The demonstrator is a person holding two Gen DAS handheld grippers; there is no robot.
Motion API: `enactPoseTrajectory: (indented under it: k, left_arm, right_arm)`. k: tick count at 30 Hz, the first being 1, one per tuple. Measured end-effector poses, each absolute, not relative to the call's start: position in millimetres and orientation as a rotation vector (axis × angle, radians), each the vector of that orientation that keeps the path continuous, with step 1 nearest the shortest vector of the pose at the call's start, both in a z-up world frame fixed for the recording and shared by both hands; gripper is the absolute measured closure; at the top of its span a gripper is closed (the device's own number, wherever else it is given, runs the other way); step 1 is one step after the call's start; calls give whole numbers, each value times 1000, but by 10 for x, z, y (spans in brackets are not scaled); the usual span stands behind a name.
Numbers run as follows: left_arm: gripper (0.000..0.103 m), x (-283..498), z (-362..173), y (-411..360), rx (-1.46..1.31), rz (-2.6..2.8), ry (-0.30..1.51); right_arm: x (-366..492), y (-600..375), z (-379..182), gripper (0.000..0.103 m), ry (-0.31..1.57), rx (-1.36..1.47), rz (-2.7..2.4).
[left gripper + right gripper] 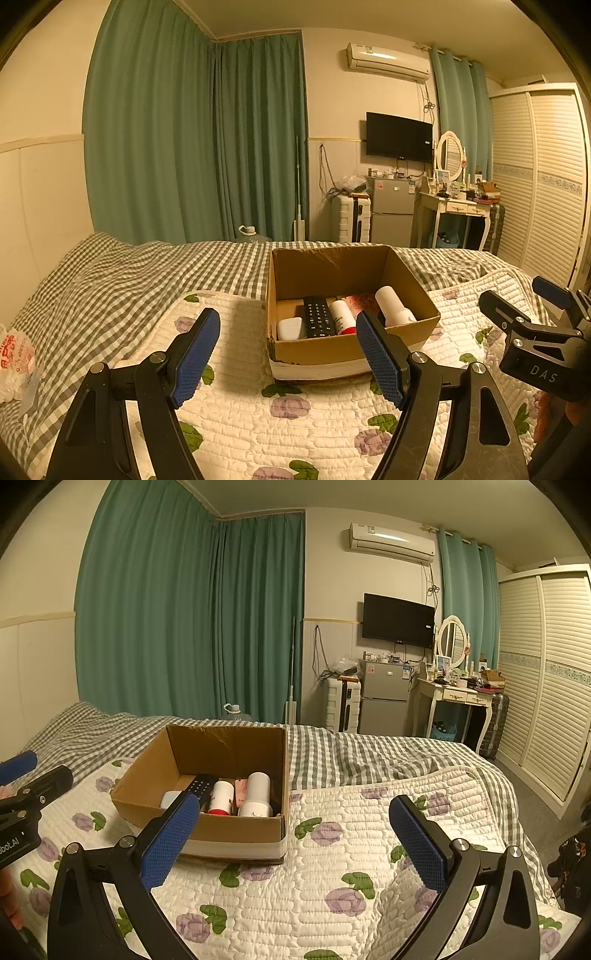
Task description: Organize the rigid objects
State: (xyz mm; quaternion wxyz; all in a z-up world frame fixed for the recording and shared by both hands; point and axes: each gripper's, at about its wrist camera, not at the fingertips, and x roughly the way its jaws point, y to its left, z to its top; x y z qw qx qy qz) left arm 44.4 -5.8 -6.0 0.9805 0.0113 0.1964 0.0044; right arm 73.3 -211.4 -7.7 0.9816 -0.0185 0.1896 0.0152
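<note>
- Left wrist view: a bedroom with green curtains (192,140), a wall television (399,137) and a bed under a grey checked sheet (110,273), topped by a white quilted cover with purple flowers (295,406).
- At 12 o'clock from the left gripper (288,354) an open brown cardboard box (332,350) sits on the quilt; the gripper's blue-padded fingers are spread wide with nothing between them, and its right finger overlaps the box's near wall.
- Inside the box lie a flat white case (290,328), a black remote control (318,316), a white tube with a red end (342,317), something pink and patterned that is hard to make out, and a white cylindrical bottle (392,307).
- At 3 o'clock the right gripper (532,295) is cut off by the frame edge; here I cannot tell its opening.
- At 9 o'clock a crumpled white plastic bag with red print (14,362) is partly cut off.
- Right wrist view: same room; the box (236,830) stands at 11 o'clock of the right gripper (295,845), whose fingers gape wide over bare quilt, empty.
- The left finger hides part of the remote (201,786) and the white case (170,798); the tube (221,796) and bottle (256,794) show clearly.
- The left gripper (26,771) enters at 9 o'clock, mostly out of frame.
</note>
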Motion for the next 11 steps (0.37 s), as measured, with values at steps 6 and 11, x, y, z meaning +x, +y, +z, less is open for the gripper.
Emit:
enactPoseTrajectory:
  k: [6, 11]
  left_arm:
    - [24, 443, -74, -84, 27, 3, 402]
    - [24, 445, -80, -96, 25, 2, 405]
  right_arm:
    - [746, -2109, -95, 0, 389, -40, 29]
    - [760, -2091, -109, 0, 397, -40, 30]
